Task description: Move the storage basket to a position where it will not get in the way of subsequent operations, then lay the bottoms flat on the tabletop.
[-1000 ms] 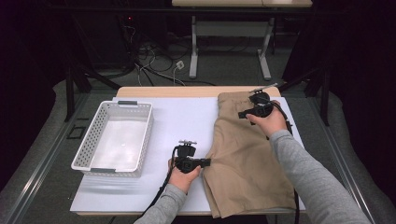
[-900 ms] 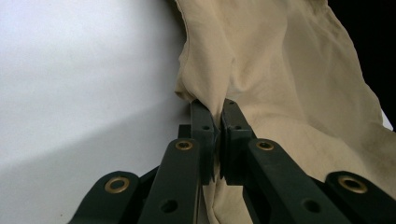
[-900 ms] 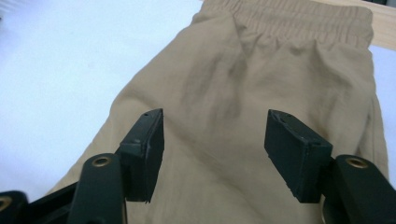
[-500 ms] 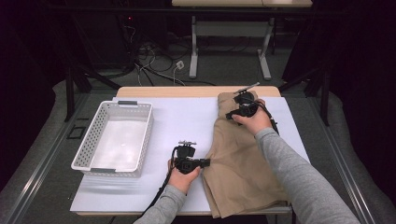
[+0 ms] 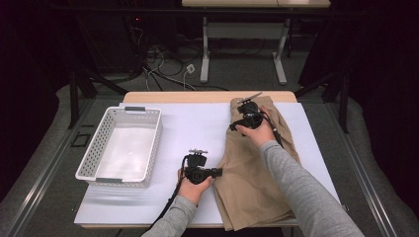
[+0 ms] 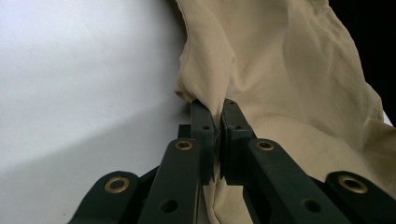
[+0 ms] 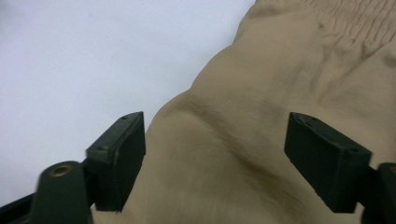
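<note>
While left claw [image 6: 215, 122] pinches khaki shorts [image 5: 257, 173] edge, right claw [image 7: 215, 163], just opened wide above waistband side, should straddle fold beneath, then close squarely

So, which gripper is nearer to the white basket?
Left. The left gripper is just right of the white basket, clamped on the khaki shorts. The right gripper is farther away, over the shorts.

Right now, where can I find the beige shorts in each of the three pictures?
High view: the beige shorts lie right of centre on the white table cover.
Left gripper view: upper right, their edge pinched in the left gripper.
Right gripper view: centre and right, below the open right gripper.
Shared landmark: the white table cover, bare to the left of the shorts.
</note>
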Demonstrator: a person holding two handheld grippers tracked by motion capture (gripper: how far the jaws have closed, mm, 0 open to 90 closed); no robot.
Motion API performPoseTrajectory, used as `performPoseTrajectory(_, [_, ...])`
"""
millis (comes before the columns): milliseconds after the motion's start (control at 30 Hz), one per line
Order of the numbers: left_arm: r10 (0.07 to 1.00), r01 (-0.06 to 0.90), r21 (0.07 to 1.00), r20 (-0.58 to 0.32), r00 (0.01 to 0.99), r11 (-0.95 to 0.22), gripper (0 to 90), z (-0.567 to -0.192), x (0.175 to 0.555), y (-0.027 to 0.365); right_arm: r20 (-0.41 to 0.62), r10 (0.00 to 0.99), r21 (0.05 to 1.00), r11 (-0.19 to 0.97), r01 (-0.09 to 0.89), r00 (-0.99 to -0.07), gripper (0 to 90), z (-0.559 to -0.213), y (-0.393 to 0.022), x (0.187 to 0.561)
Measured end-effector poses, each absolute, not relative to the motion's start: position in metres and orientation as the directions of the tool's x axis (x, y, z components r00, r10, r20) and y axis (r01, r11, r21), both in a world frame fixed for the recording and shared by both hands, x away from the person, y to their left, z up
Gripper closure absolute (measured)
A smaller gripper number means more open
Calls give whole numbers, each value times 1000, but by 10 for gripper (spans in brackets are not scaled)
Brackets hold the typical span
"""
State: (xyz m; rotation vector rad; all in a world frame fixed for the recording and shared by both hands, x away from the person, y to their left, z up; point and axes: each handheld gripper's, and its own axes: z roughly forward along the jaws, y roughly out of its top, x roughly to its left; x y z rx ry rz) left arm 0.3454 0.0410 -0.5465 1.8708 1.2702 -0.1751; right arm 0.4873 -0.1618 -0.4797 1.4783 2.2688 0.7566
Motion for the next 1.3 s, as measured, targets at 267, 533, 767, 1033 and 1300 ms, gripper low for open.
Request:
performPoseTrajectory(267, [699,818,561,-536,474,-125,863,-547,345,41,62,930,593,259,763,-364,143,-493,-159,491])
performPoseTrajectory(533, [698,817,562,-535,476,-127,864,-547,345,41,54,930,581,266,769,-363,121,-503,-155,494])
performPoseTrajectory(767, [698,817,563,-536,476,-125,864,-548,345,41,58,933,559,264,786,-355,122,-512,-156,496])
performPoseTrajectory(1033, [697,817,562,-535,478,-128,865,-548,343,39,52,937,559,260,788,-346,122,-518,-153,497])
performPoseTrajectory(1300, [687,809,568,-529,498,-149,868,-548,339,34,57,938,556,254,791,-342,92,-524,-152,501])
